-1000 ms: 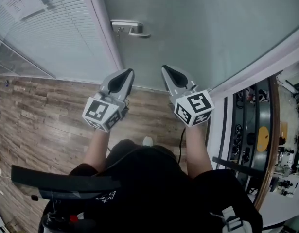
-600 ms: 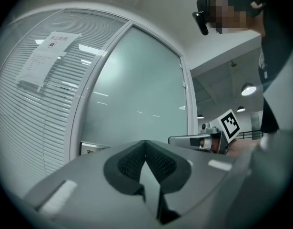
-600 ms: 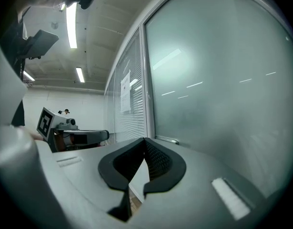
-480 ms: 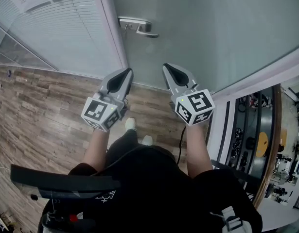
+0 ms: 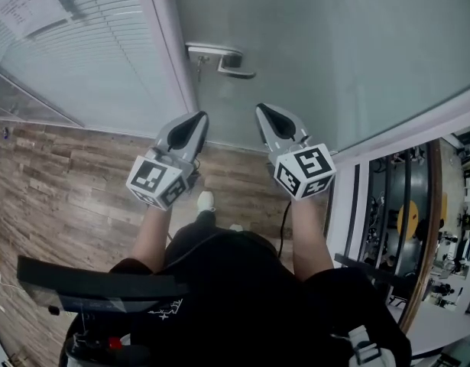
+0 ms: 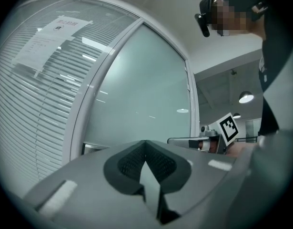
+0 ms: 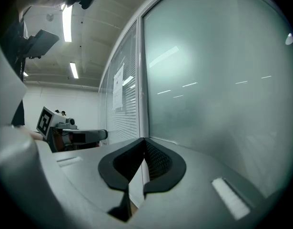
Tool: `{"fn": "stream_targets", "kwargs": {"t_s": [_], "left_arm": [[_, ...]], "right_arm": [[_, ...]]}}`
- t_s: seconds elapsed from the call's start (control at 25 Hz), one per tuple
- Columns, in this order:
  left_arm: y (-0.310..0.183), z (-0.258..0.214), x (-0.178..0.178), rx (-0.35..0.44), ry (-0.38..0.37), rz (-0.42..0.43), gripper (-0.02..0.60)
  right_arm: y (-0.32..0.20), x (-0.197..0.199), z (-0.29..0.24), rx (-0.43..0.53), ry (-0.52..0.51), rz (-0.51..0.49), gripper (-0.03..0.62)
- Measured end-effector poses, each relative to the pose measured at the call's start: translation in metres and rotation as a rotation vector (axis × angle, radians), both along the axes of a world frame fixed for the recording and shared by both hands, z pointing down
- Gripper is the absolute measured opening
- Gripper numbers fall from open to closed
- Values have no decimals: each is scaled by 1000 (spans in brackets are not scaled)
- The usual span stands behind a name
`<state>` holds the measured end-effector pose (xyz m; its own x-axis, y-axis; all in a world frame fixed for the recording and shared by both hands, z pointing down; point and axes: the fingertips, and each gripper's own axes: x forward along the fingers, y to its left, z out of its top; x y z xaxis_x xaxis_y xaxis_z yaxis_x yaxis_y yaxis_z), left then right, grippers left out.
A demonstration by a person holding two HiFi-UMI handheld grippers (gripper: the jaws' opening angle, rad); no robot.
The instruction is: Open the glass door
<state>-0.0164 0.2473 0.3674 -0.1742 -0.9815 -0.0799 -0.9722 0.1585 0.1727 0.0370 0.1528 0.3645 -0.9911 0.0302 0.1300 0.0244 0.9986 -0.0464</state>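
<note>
Print on the paper notice (image 5: 24, 6) too small, illegible

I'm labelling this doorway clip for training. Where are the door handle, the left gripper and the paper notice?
door handle (image 5: 219, 58): head view, middle of its metal body.
left gripper (image 5: 200, 117): head view, tip where its closed jaws meet.
paper notice (image 5: 22, 6): head view, centre of the sheet.

Held side by side, the left claw (image 5: 198, 118) points to 1 o'clock and the right claw (image 5: 264, 111) to 11 o'clock. Both have jaws closed together, empty.
</note>
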Motion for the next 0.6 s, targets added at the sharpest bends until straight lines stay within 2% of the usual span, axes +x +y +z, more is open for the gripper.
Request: {"fn": "stream_targets", "kwargs": {"t_s": [0.6], "left_arm": [[-29, 8, -87, -20, 9, 68, 0]], "right_arm": [[-35, -83, 19, 37, 58, 100, 12]]}}
